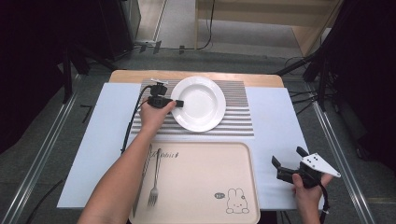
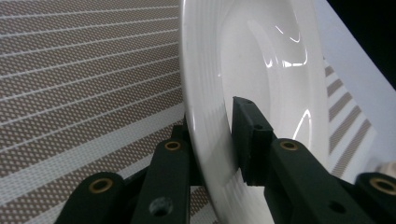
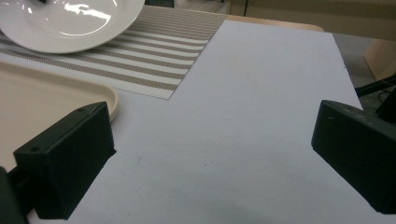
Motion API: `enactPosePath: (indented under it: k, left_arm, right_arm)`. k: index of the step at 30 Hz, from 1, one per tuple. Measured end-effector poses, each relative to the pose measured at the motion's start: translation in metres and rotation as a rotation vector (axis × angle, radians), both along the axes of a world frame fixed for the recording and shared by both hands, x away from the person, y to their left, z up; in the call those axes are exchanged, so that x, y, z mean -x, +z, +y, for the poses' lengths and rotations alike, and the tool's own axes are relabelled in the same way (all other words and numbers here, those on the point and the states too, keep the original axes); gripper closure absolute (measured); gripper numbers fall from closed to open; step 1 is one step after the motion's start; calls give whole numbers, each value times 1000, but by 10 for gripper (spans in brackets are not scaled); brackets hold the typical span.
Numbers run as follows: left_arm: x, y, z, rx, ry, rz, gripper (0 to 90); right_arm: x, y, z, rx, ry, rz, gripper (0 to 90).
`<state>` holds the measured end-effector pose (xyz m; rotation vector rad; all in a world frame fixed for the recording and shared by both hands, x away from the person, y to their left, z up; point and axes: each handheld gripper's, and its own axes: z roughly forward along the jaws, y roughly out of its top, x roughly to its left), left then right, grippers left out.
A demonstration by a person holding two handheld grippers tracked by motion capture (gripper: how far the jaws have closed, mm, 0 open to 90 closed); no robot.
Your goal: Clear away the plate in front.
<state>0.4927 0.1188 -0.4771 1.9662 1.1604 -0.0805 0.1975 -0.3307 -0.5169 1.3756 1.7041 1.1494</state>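
Lying nearest, a metal fork point(image 1: 153, 179) rested on the smooth beige tray point(image 1: 205, 182), whose middle stayed bare. The right gripper point(image 1: 288, 162) hung released over the pale cloth. Farther off, the left gripper point(image 1: 179, 103) pinched the glossy round white plate point(image 1: 201, 103) by its rim on the woven striped placemat point(image 1: 238, 122); carrying it over seemed yet undone.

Even overhead light, room edges dark; glare streaks on plate point(image 2: 280, 60) past the left gripper point(image 2: 219, 140), whose near jaws blur.
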Motion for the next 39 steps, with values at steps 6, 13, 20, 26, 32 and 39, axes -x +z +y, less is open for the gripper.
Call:
enactPosePath:
  k: [6,13,20,26,32,39]
  left_arm:
    - [2,4,-4,26,35,5,803]
    - [3,2,-3,104,79,25,828]
    - [7,7,-3,112,61,10,828]
    - [11,16,2,156,53,5,827]
    - [19,28,8,163,37,-16,826]
    - [28,35,14,185,27,-21,826]
  right_arm:
    - [0,0,0,0,-2,1,0]
    - [1,0,-1,-5,-5,0,0]
    - [0,0,-1,-5,-4,-2,0]
    - [1,0,0,-4,-6,-3,0]
    - [1,0,0,0,-6,-6,0]
    - [1,0,0,1,-8,-5,0]
